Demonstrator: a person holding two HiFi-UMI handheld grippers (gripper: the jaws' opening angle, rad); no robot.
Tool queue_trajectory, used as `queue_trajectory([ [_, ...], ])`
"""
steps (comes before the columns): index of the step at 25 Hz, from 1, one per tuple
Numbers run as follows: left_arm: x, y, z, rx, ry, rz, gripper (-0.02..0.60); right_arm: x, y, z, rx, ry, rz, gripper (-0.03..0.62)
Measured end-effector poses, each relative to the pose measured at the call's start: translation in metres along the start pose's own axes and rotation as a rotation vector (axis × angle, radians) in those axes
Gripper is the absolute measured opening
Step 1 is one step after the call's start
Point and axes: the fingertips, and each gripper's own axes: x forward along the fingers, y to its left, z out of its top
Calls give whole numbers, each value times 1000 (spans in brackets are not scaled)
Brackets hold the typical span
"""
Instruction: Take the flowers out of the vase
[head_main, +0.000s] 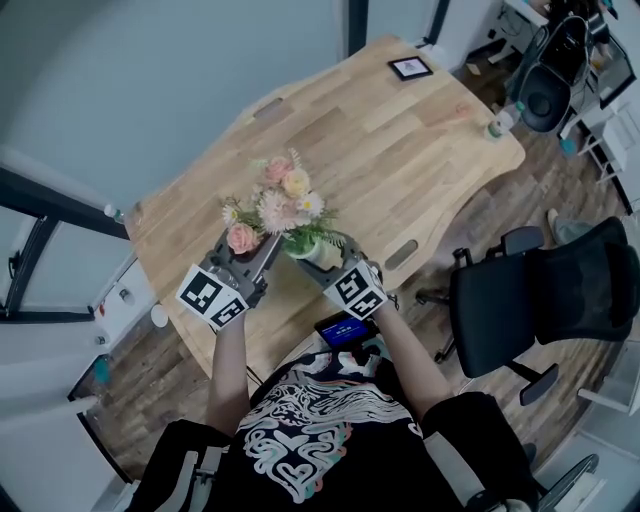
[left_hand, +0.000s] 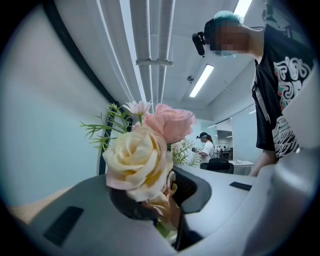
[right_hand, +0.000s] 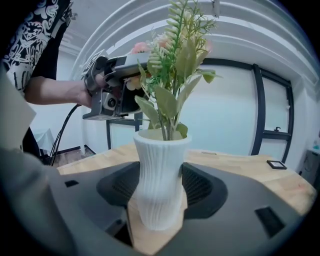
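Pull started, not done: the bunch of pink and cream artificial flowers has its stems down in the white ribbed vase, centre frame on the pale wooden surface. Our left gripper is clenched on the stems just under the blooms. Our right gripper clamps the vase body. Remaining: lift the stems clear.

Wooden table, black office chair, wood-plank floor

The light wooden tabletop carries one white ribbed vase and one bunch of pink and cream flowers at its near edge, one black-framed picture at its far corner, one small pale bottle at its right edge; two black office chairs stand beside it
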Motion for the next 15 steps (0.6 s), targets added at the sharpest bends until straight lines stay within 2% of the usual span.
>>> queue_trajectory([
  [7, -8, 4, 18, 36, 6, 33, 72, -5, 1, 3, -4, 23, -12, 249],
  [15, -27, 10, 43, -6, -17, 66, 72, -5, 3, 2, 18, 48, -30, 249],
])
